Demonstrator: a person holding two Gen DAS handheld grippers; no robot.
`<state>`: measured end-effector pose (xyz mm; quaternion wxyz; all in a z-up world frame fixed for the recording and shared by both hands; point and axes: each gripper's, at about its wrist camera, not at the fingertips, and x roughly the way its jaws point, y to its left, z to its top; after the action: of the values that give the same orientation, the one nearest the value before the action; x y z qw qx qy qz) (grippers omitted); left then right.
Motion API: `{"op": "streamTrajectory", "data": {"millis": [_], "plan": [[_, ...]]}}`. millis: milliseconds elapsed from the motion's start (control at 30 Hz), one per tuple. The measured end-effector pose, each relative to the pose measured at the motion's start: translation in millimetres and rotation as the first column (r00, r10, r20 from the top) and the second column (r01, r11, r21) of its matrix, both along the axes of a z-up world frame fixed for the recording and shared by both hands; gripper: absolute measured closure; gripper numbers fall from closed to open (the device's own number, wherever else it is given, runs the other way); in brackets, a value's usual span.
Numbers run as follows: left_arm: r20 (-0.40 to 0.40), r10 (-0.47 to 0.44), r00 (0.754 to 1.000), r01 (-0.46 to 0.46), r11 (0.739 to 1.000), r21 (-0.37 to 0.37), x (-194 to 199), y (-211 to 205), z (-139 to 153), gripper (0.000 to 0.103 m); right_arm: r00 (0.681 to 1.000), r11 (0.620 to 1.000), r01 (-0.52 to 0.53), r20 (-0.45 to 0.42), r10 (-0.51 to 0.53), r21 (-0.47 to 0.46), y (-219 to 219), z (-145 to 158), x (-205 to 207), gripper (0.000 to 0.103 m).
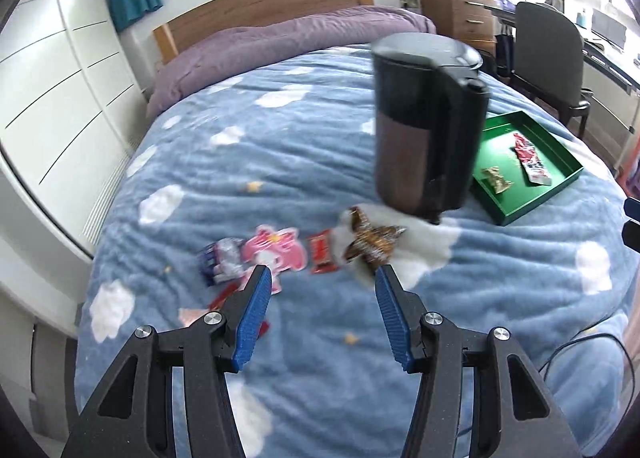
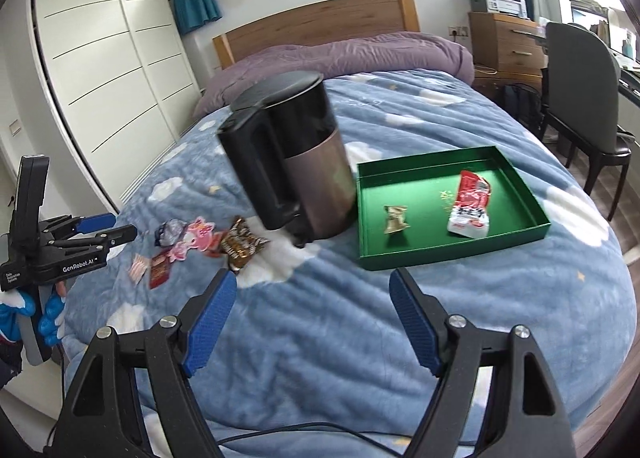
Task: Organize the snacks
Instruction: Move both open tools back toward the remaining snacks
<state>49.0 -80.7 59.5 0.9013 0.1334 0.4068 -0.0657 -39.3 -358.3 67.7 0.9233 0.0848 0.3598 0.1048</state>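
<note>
Soft fleece bedspread (image 2: 400, 338), blue with white clouds, carries everything here, and I judge that its give is the main hazard. Both claws stand apart and hold nothing: left claw (image 1: 322, 278) hovers just short of the loose snacks, right claw (image 2: 314, 282) hangs above the bed's near edge, between the kettle and the tray. The loose snacks lie in a row toward the bed's left edge: a brown-and-gold wrapper (image 1: 370, 244), a red bar (image 1: 322, 256), a pink character packet (image 1: 276, 250), a purple-white packet (image 1: 222, 262) and some small red sachets (image 2: 159, 273). The green tray (image 2: 536, 227), toward the right edge, holds a red-white packet (image 2: 470, 203) and a small gold sweet (image 2: 395, 219). Risk one: the black kettle (image 2: 296, 161) stands tilted on the soft cover, just beside the brown wrapper and the tray's left wall; a nudge from either claw could topple it onto the snacks. Risk two: flat packets may sink into the fleece, so a claw could pinch fabric with them. Risk three: neighbouring wrappers touch, so I may lift two at once.
</note>
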Motion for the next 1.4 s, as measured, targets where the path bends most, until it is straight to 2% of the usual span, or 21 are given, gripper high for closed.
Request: {"op": "streamTrajectory", "data": {"millis": [333,800,1067,1400], "plan": [[-0.019,0.115,0.993,-0.115,0.993,-0.019,-22.7,93.4,-15.8,0.055,0.997,0.997,-0.074,-0.022,0.073,-0.032,57.4,-0.5,-9.7,0.0],[-0.049,0.232,0.972,-0.234,0.971,-0.056,-35.0,189.5,-40.5,0.055,0.983,0.98,-0.176,-0.067,0.17,-0.092,124.0,-8.9,-5.4,0.0],[-0.098,0.274,0.957,-0.282,0.956,-0.079,-31.4,218.9,-63.9,0.055,0.973,0.97,-0.216,-0.11,0.204,-0.113,148.6,-23.3,4.2,0.0],[-0.162,0.264,0.951,-0.28,0.957,-0.081,-17.4,216.3,-95.2,0.055,0.96,0.966,-0.238,-0.175,0.217,-0.106,158.5,-51.5,22.3,0.0]]}}
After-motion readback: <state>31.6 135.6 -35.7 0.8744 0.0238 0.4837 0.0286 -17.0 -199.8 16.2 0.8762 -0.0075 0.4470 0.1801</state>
